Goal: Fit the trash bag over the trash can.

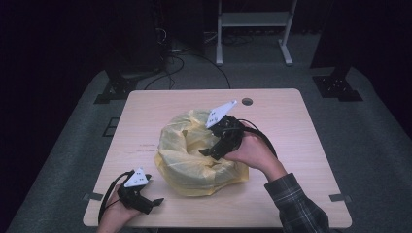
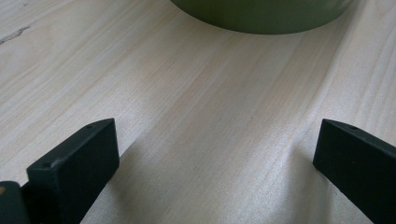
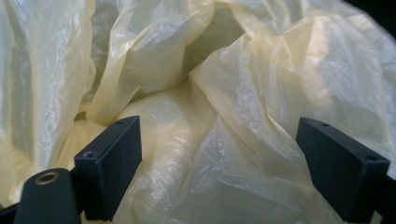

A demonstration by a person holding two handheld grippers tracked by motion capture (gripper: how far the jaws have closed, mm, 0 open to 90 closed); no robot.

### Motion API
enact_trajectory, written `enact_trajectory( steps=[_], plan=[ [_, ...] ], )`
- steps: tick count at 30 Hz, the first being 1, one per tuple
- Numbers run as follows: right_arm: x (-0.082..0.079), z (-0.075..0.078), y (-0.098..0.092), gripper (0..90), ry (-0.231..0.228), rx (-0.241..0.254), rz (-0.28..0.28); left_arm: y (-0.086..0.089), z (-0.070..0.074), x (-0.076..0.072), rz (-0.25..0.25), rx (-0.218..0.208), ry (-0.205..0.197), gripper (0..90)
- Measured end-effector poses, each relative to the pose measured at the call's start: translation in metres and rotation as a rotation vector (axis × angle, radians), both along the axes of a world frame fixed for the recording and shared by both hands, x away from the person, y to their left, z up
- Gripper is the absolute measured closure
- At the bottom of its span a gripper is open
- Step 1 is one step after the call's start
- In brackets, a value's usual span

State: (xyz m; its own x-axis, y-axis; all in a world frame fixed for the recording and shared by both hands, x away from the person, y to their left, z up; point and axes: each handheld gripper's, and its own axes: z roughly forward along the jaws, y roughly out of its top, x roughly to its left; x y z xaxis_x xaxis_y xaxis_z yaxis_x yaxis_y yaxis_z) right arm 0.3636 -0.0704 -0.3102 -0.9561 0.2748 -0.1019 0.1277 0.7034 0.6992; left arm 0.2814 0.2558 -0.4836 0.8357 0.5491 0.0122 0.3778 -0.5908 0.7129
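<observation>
One yellow plastic bag (image 1: 194, 155) draped over round green container (image 2: 261, 16), mid-counter (image 1: 291, 111), slightly toward near edge. Two grippers: right gripper (image 1: 210, 153) over bag's crumpled top, jaws apart, film between but not pinched; left gripper (image 1: 154, 203) at near left corner, jaws wide, empty. Green wall visible in left gripper view, bag's inner folds (image 3: 210, 93) in right gripper view.

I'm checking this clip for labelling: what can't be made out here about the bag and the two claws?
- Contents of the yellow plastic bag: hidden by its own crumpled folds in the high view and right gripper view.
- Green round object: cut off by the top edge of the left gripper view.
- Right claw tips: too small and dark in the high view to tell whether they touch plastic.
</observation>
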Motion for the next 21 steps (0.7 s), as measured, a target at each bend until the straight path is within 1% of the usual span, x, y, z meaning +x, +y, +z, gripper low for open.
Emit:
enact_trajectory(
  steps=[2, 3, 4, 6, 7, 11, 14, 17, 19, 21],
  plan=[
    [0.000, -0.003, 0.005, 14.5, 0.005, -0.033, 0.007, 0.000, 0.000, 0.000, -0.003, 0.000, 0.001, 0.0],
    [-0.001, -0.004, 0.007, 14.5, -0.004, -0.058, 0.002, 0.000, 0.000, 0.000, -0.004, 0.001, 0.001, 0.0],
    [-0.001, -0.005, 0.009, 14.5, -0.002, -0.076, 0.002, 0.000, 0.000, 0.000, -0.004, 0.000, 0.001, 0.0],
    [0.000, -0.007, 0.012, 14.5, 0.016, -0.102, 0.014, 0.000, 0.000, 0.000, -0.006, 0.001, 0.001, 0.0],
    [0.000, -0.007, 0.013, 14.6, 0.033, -0.116, 0.018, 0.000, 0.000, 0.000, -0.006, 0.001, 0.001, 0.0],
    [0.001, -0.008, 0.015, 14.7, 0.045, -0.139, 0.025, 0.000, 0.000, 0.000, -0.007, 0.000, 0.001, 0.0],
    [0.001, -0.008, 0.015, 14.9, 0.048, -0.139, 0.024, 0.000, 0.000, 0.000, -0.007, 0.000, 0.001, 0.0],
    [0.001, -0.007, 0.013, 14.9, 0.053, -0.113, 0.018, -0.001, 0.000, 0.000, -0.007, 0.000, 0.001, 0.0],
    [0.000, -0.003, 0.011, 14.9, 0.052, -0.092, 0.012, -0.001, 0.000, 0.000, -0.007, 0.000, 0.001, 0.0],
    [-0.001, 0.005, 0.007, 14.9, 0.044, -0.065, 0.011, 0.000, 0.000, 0.000, -0.007, 0.000, 0.001, 0.0]
  ],
)
